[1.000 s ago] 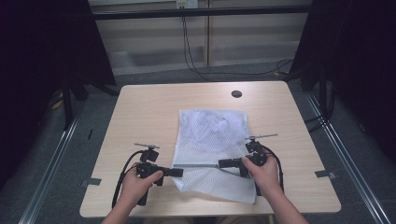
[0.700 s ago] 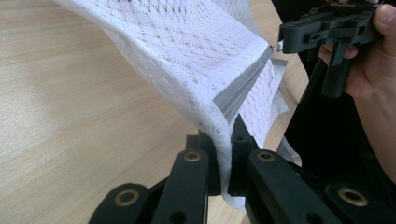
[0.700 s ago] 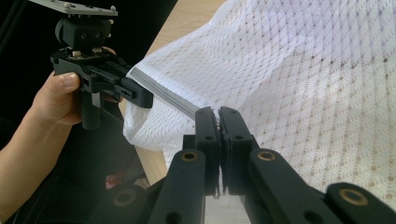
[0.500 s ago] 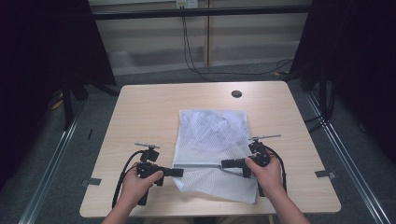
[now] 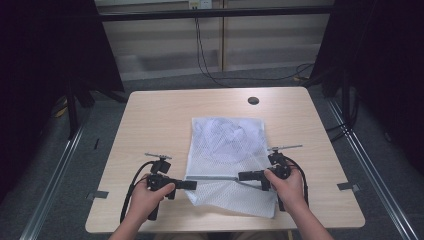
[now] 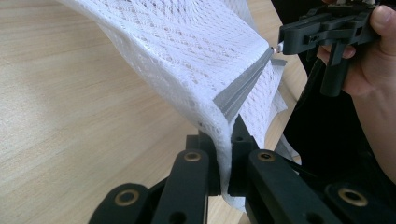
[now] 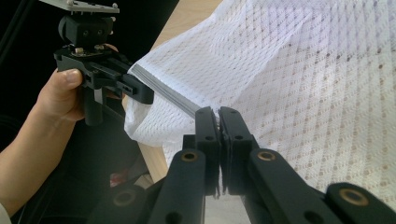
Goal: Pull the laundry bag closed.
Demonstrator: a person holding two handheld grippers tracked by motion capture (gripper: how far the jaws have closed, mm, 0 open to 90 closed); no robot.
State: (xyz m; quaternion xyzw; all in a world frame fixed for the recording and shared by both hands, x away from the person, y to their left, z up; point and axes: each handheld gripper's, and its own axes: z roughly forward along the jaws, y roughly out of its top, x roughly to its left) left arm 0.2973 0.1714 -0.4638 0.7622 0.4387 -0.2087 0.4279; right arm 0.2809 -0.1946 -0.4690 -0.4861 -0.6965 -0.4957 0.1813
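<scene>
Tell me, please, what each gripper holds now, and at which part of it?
Both hold the white mesh bag. The left gripper pinches the mesh at one end of the grey zipper; the right gripper is shut at the zipper's other end.

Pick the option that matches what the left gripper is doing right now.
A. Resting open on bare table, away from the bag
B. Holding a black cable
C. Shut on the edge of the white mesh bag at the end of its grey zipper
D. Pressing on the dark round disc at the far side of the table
C: in the left gripper view the left gripper has its jaws pinched on the white mesh bag where the grey zipper ends.
</scene>
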